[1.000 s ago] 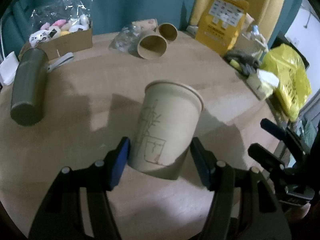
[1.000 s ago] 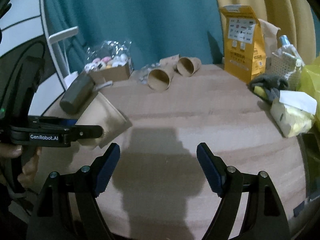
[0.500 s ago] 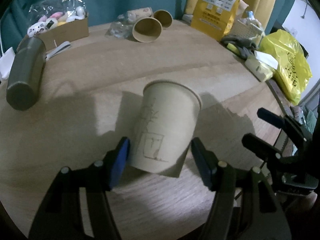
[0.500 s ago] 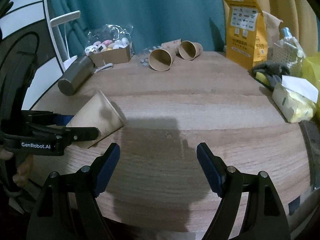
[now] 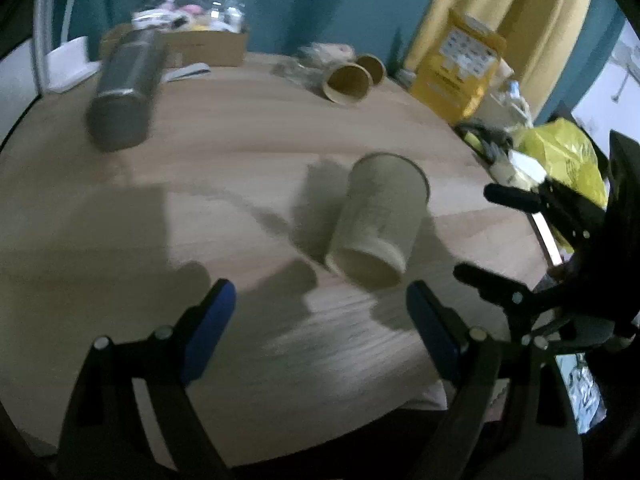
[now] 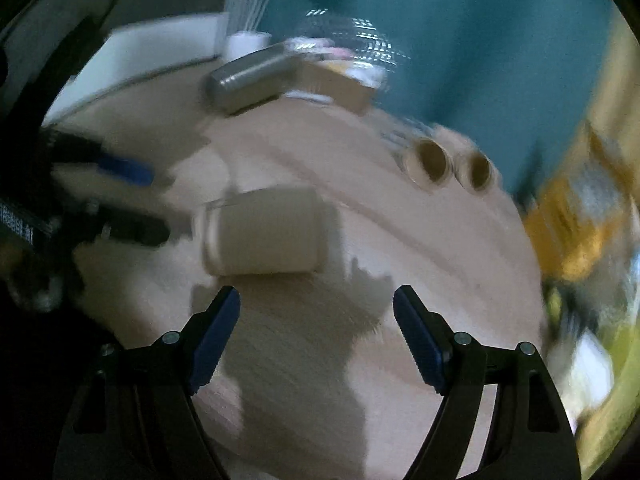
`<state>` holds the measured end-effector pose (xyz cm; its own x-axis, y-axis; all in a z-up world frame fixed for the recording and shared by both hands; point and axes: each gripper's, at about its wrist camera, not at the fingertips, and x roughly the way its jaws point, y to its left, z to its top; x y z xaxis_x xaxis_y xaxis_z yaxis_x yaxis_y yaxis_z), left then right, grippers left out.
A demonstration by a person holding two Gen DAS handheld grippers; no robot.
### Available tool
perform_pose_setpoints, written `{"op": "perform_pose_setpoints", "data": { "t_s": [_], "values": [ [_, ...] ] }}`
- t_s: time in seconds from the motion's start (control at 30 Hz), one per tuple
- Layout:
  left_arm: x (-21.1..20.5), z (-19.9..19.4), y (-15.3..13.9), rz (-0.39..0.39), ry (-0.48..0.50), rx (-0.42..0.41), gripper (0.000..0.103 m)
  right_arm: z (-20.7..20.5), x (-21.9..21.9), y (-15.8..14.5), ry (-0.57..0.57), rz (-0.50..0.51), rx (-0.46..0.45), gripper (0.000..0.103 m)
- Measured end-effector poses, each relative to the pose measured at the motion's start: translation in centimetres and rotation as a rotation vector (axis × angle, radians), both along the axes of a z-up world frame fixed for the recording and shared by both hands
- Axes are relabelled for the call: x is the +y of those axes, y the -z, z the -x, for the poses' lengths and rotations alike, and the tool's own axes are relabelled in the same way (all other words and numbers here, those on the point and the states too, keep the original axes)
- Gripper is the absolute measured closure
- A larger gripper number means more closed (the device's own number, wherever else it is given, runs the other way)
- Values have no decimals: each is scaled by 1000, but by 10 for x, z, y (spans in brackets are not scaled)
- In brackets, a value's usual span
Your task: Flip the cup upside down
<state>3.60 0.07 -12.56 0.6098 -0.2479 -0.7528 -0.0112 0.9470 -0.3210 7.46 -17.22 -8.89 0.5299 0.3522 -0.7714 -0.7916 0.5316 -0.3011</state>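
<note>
The cup (image 5: 378, 220) lies on its side on the tabletop (image 5: 240, 168), ahead of the left tool (image 5: 320, 332) and slightly to its right, apart from both fingers. The right tool (image 5: 516, 248) sits at the tabletop's right edge, just right of the cup. Far behind the cup, two more cups (image 5: 352, 80) lie on their sides, side by side. To their left a box (image 5: 208, 46) stands at the back edge, with a cylinder (image 5: 126, 88) lying in front of it. A bag (image 5: 460, 76) stands right of the two cups. In the blurred right wrist view, the cup (image 6: 264, 236) seems to lie just ahead of the right tool (image 6: 316, 336), toward its left finger.
</note>
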Motion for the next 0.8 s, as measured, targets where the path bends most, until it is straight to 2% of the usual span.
{"op": "perform_pose_setpoints", "data": {
  "t_s": [0.2,0.33,0.53,0.67,0.8],
  "values": [
    [33,26,7,-9,-96,-16,14,29,48,10,-405,313,-106,21],
    [51,38,14,17,-141,-7,15,44,66,27,-702,549,-172,21],
    [71,49,17,16,-192,-13,14,47,86,40,-988,805,-263,21],
    [87,55,23,27,-229,-9,15,39,104,51,-1121,939,-259,21],
    [96,58,27,39,-254,-1,15,26,116,68,-1200,1049,-251,21]
  ]
}}
